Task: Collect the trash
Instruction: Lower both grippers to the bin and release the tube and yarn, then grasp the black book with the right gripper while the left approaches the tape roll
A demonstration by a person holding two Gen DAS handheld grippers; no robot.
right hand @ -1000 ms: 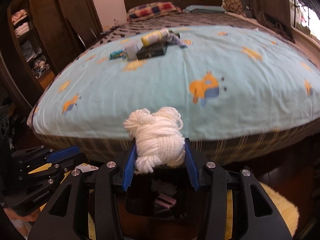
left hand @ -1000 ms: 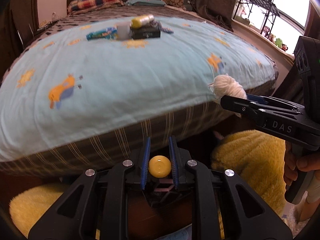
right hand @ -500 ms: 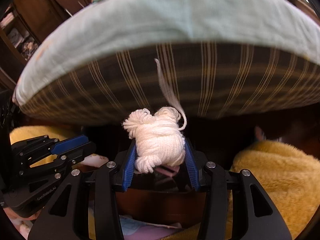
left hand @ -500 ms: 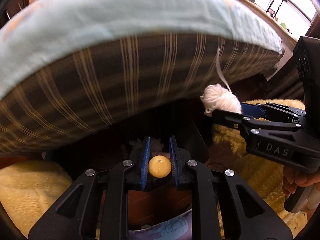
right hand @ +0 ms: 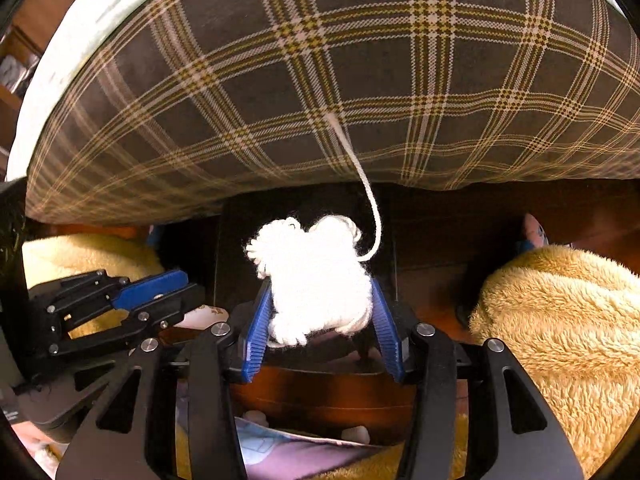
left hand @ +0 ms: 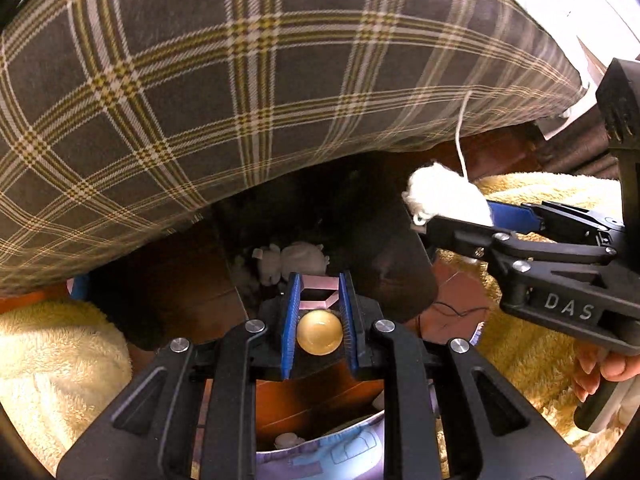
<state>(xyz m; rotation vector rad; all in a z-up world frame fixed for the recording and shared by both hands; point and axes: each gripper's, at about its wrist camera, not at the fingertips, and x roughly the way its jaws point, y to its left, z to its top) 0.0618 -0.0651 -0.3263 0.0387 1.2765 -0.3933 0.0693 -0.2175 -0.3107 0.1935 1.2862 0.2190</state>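
Note:
My left gripper [left hand: 318, 280] is shut on a small round yellow ball [left hand: 319, 333] deep between its blue pads. A white yarn ball [right hand: 316, 280] sits between the pads of my right gripper [right hand: 318, 286]; its jaws are opening, but the pads still touch the yarn. One loose strand [right hand: 362, 176] trails up against the bed's side. Both grippers point steeply down over a dark bin [left hand: 340, 216] that holds crumpled white tissues [left hand: 288, 260]. In the left wrist view the right gripper [left hand: 452, 216] and its yarn [left hand: 444, 198] hang at the bin's right edge.
The bed's brown plaid side [left hand: 240, 80] overhangs the bin just behind it. Yellow fluffy fabric lies on both sides [left hand: 52, 360] [right hand: 560, 320]. A person's hand [left hand: 608, 368] grips the right handle. Red-brown floor [left hand: 460, 280] shows beside the bin.
Both grippers have dropped from above the bed's top to below its edge and tilted down over the bin. The right jaws have spread slightly around the yarn.

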